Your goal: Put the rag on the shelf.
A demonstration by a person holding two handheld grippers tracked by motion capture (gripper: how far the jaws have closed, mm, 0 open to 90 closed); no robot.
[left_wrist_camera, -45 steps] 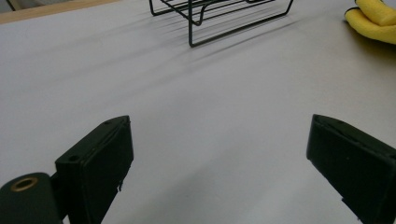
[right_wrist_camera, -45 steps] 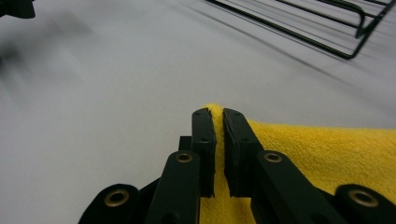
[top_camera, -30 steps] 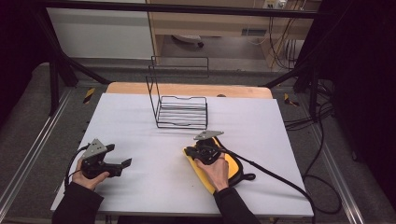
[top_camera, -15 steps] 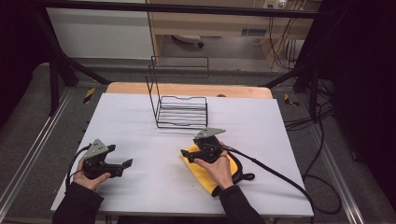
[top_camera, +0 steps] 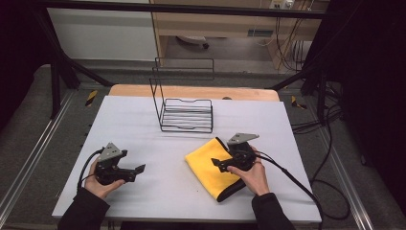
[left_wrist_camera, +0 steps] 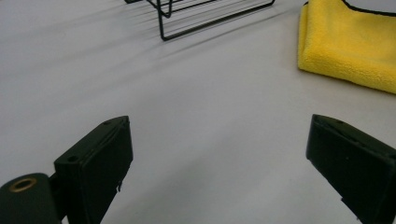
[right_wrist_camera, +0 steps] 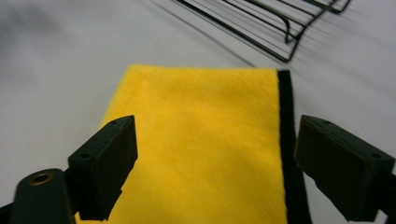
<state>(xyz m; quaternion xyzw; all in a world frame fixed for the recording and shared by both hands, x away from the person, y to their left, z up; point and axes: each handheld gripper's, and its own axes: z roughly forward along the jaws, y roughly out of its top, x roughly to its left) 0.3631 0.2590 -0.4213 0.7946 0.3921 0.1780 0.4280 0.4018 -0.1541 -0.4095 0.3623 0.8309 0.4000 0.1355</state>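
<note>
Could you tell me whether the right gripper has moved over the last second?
Yes. The right gripper has drawn back from the wire rack toward the person, uncovering more yellow cloth.

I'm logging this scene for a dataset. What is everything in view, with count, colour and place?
cloth: one, yellow with a black edge, folded flat on the table's near right, under the right tool
wire rack: one, black, at the table's far middle, nothing in it
table: one, pale grey top with a wooden strip along its far edge
cables: black, trailing off the right tool across the table's right edge and onto the floor
left tool: one, black with a grey plate, near left, jaws open over bare table
right tool: one, black with a grey plate, jaws open over the cloth
hands: two, dark sleeves, entering from the near edge
</note>
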